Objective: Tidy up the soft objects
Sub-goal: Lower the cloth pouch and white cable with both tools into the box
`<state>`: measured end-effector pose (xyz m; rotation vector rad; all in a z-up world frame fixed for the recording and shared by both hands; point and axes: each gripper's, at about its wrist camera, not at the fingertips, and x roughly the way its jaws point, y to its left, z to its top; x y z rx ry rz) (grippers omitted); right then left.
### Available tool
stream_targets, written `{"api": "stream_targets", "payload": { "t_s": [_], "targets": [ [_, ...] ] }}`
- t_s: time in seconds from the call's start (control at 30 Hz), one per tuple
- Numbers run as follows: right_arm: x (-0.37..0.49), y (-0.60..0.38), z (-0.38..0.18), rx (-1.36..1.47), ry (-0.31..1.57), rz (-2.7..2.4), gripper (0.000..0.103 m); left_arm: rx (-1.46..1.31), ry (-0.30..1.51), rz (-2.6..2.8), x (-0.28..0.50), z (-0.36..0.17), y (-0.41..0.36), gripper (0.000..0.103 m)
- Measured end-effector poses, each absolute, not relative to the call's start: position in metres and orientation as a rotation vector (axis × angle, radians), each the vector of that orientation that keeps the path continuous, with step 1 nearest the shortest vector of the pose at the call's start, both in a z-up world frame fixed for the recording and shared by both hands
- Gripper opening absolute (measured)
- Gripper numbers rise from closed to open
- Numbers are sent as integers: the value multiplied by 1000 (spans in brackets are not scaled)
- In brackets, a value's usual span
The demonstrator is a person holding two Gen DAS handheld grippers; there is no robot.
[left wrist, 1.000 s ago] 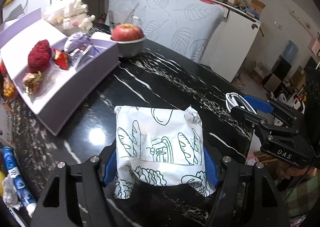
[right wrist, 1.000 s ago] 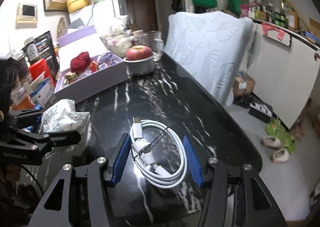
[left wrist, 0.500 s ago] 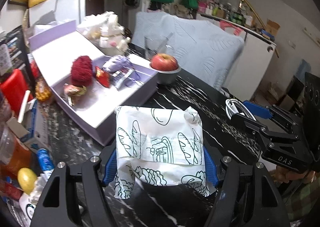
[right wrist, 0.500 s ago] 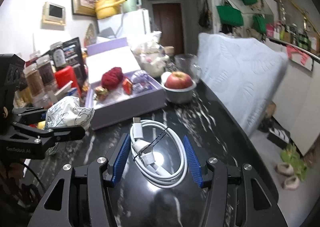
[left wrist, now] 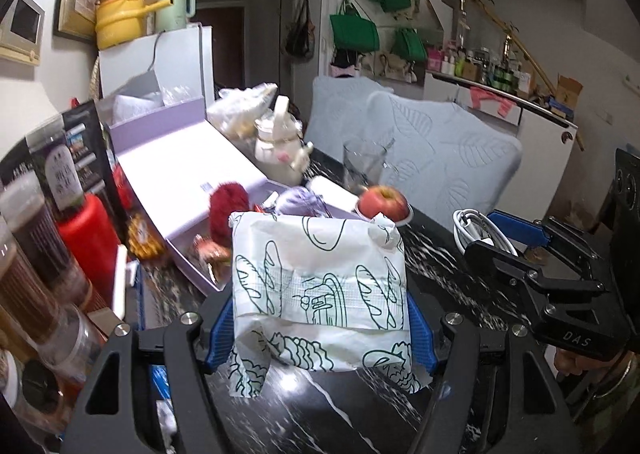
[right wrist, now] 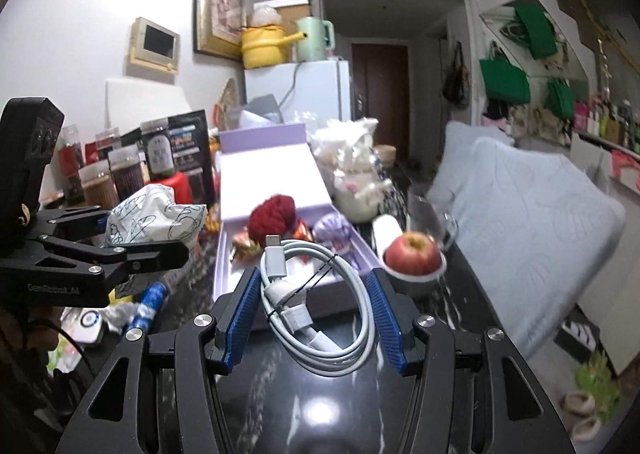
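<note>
Transport looked half done: left gripper clasped a white bread-printed paper bag, right gripper clasped a coiled white charging cable, both aloft short of the open lilac box, unplaced.

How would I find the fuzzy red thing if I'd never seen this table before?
Find the open purple box on the black table. The fuzzy red ball sits inside it, left of a pale purple bundle. It is the only dark red, woolly thing there.
</note>
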<state>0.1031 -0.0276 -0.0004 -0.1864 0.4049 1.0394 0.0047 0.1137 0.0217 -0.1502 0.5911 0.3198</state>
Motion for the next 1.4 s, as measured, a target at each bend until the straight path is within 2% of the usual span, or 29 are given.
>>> {"api": "stream_targets", "payload": {
  "t_s": [0.47, 0.8, 1.4],
  "targets": [
    [136, 31, 38, -182, 309, 1120, 54, -87, 510, 431, 36, 64, 170, 70],
    [173, 81, 49, -191, 280, 1144, 54, -113, 530, 485, 76, 65, 222, 70],
    [225, 159, 22, -185, 351, 1182, 54, -269, 700, 461, 141, -29, 293, 70]
  ]
}}
